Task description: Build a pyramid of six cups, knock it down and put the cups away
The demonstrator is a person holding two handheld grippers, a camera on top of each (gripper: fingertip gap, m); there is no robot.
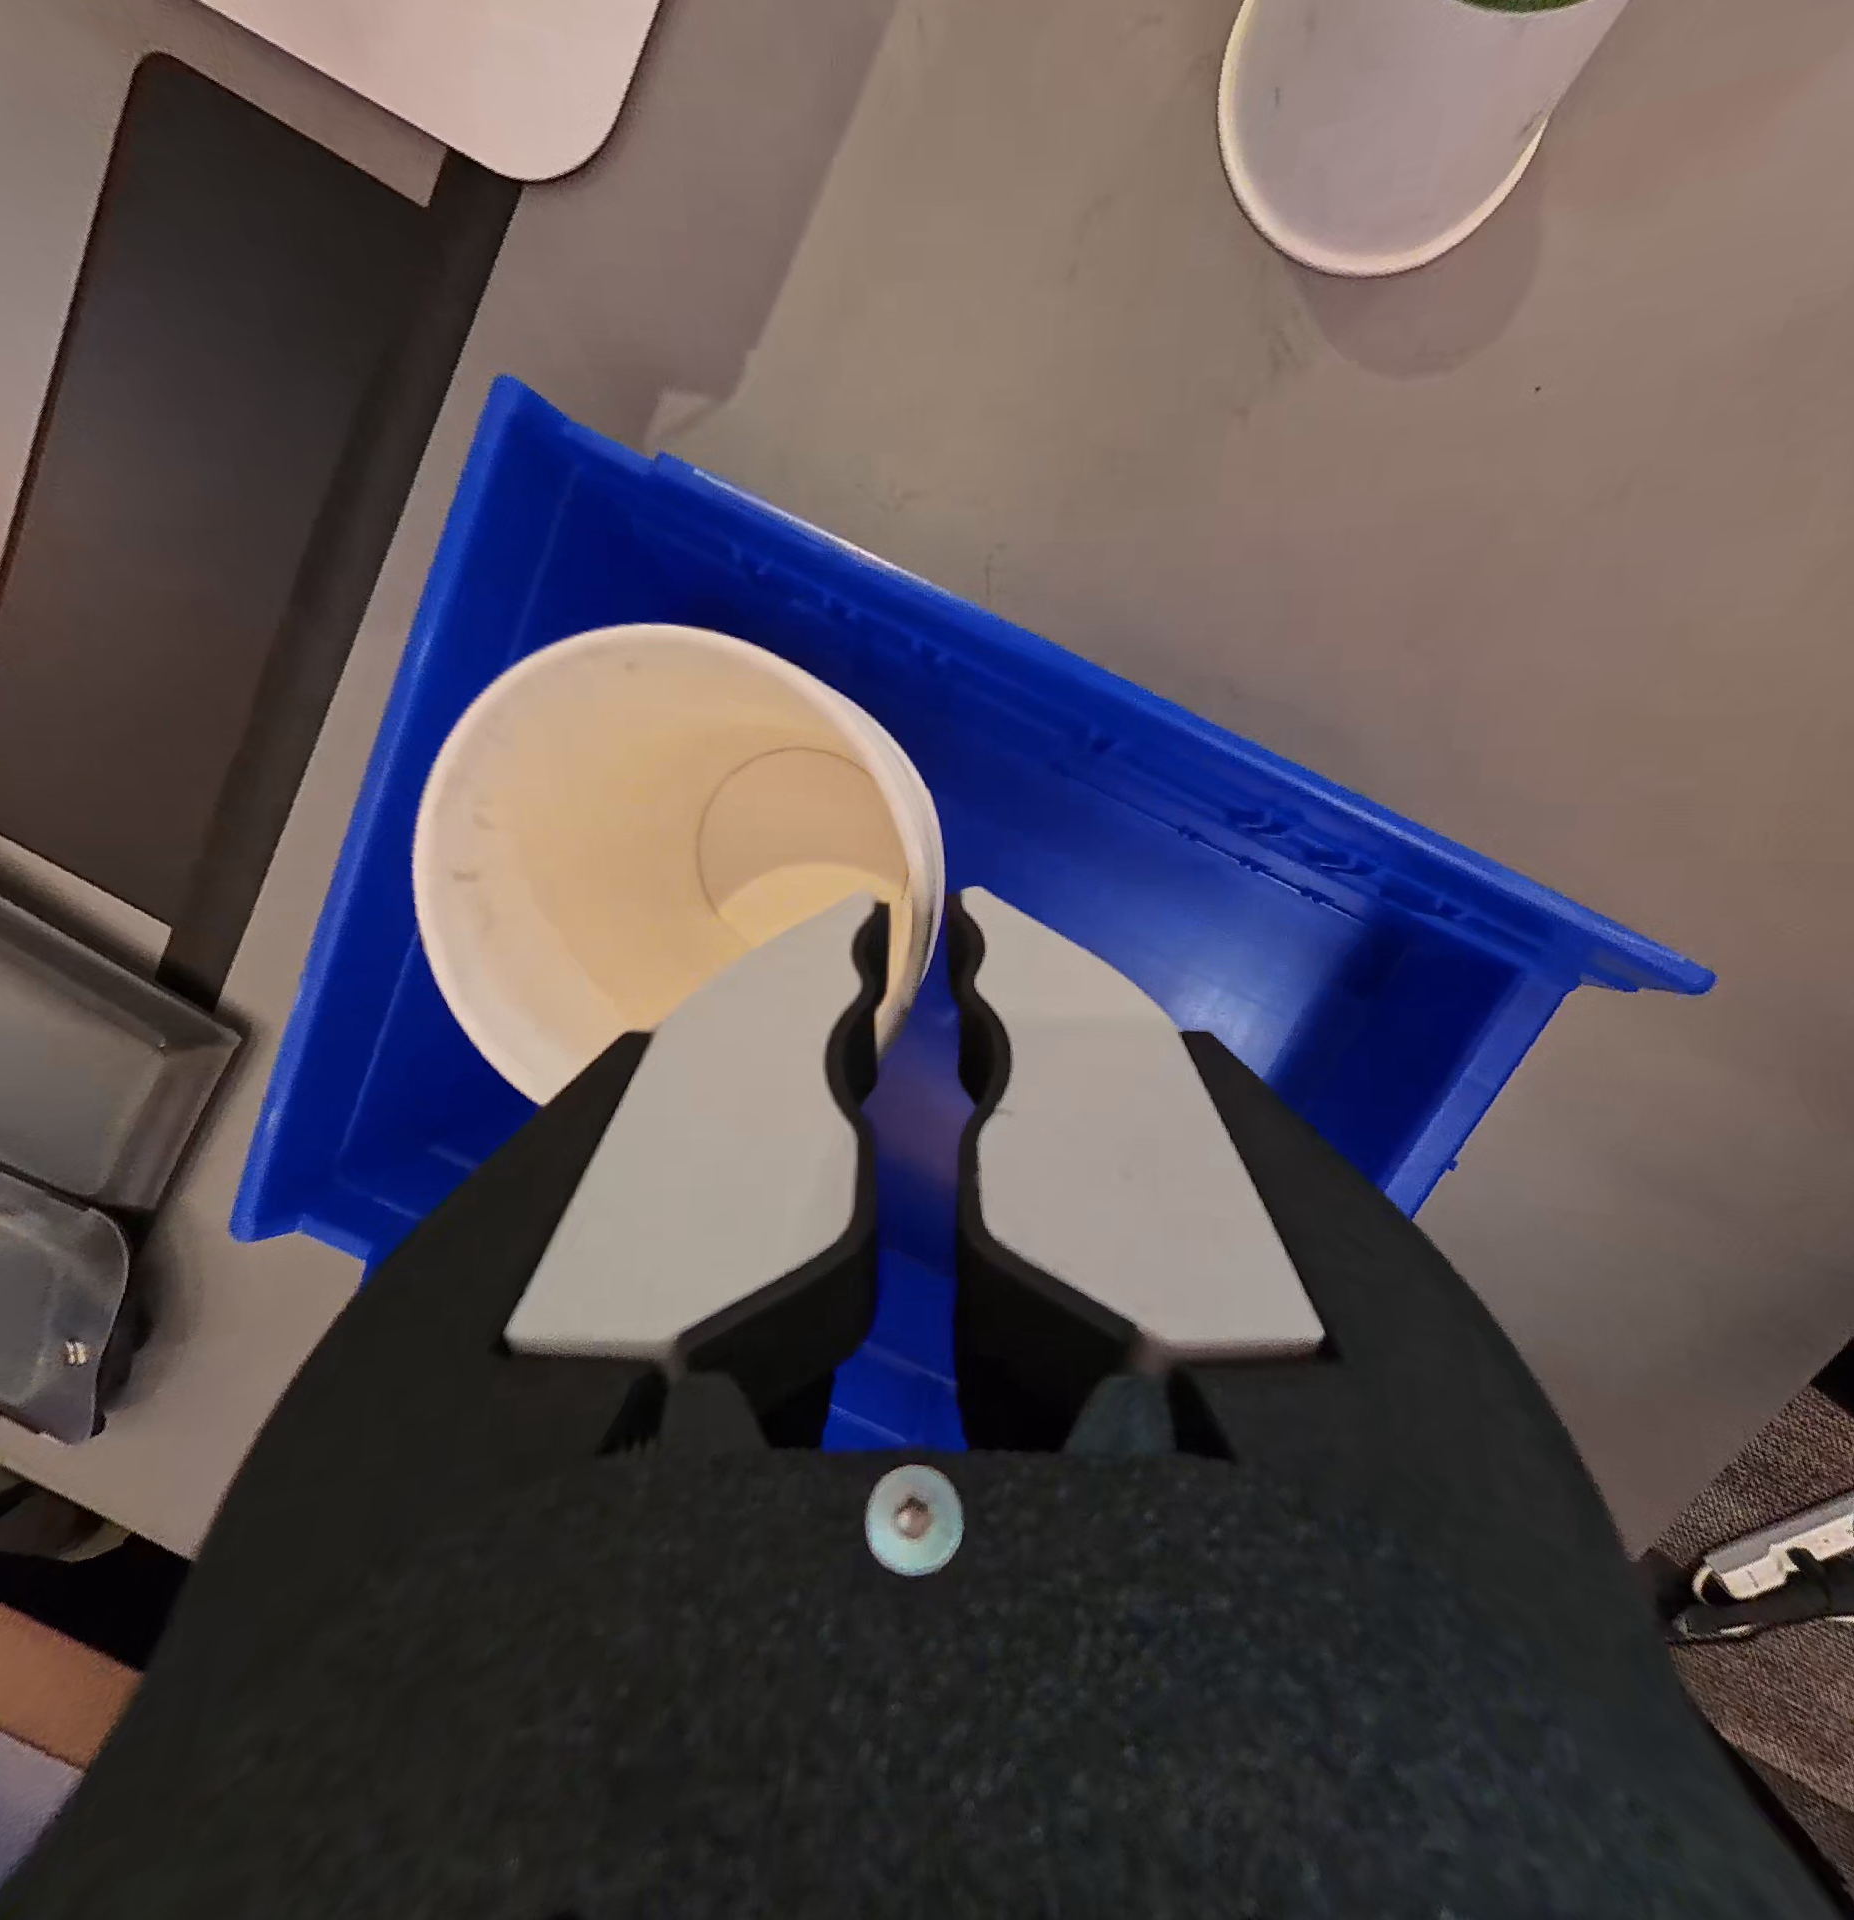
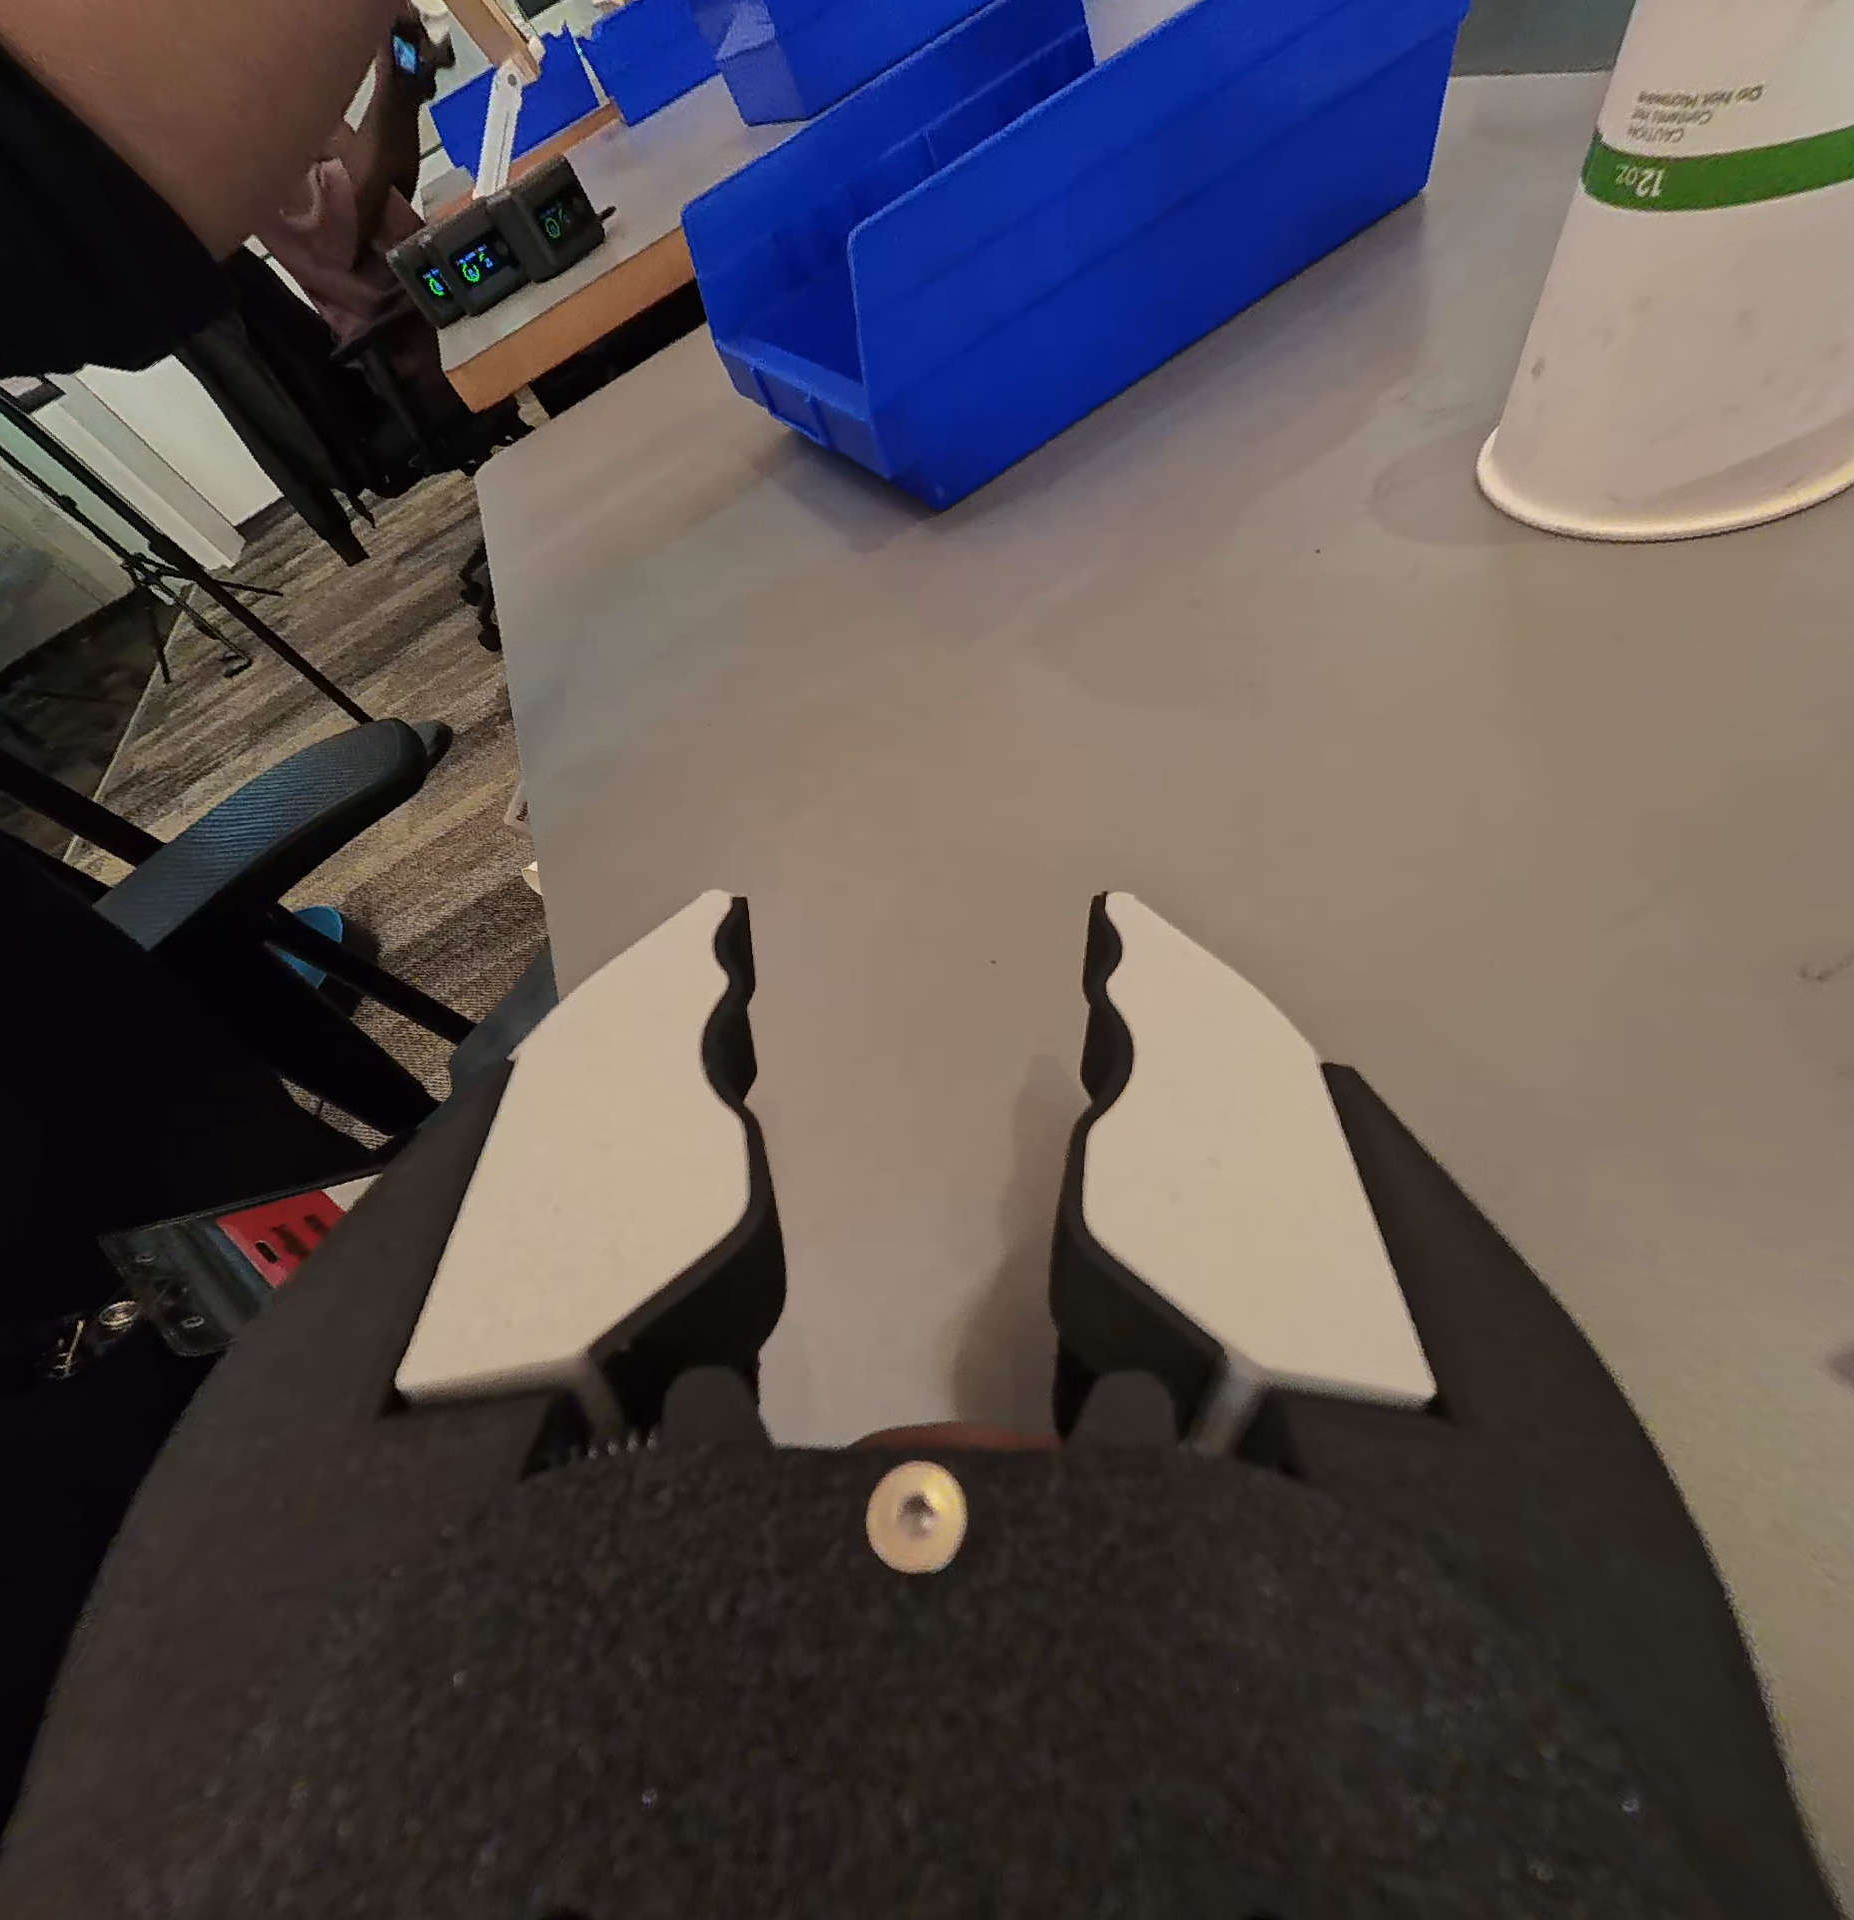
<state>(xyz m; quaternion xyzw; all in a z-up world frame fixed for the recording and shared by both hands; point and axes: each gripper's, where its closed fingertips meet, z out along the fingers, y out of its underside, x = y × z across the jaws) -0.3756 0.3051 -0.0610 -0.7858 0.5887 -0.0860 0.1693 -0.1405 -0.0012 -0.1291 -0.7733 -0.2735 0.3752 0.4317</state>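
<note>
Blue bin (image 1: 1162,862) near end hidden behind left gripper (image 1: 915,914). Held cup (image 1: 632,831) outer wall unseen, stack count unclear. Inverted cup (image 2: 1702,312) cut by top and right edges. Far bench devices (image 2: 497,249) too small to identify.

Printed writing only on the upside-down white paper cup (image 2: 1692,312) at two o'clock in the right wrist view: small grey lines above a green band (image 2: 1733,171) carrying white characters, all inverted. Glowing green symbols on three small dark devices (image 2: 497,249) at eleven o'clock, too small to read. Nothing readable in the left wrist view.
</note>
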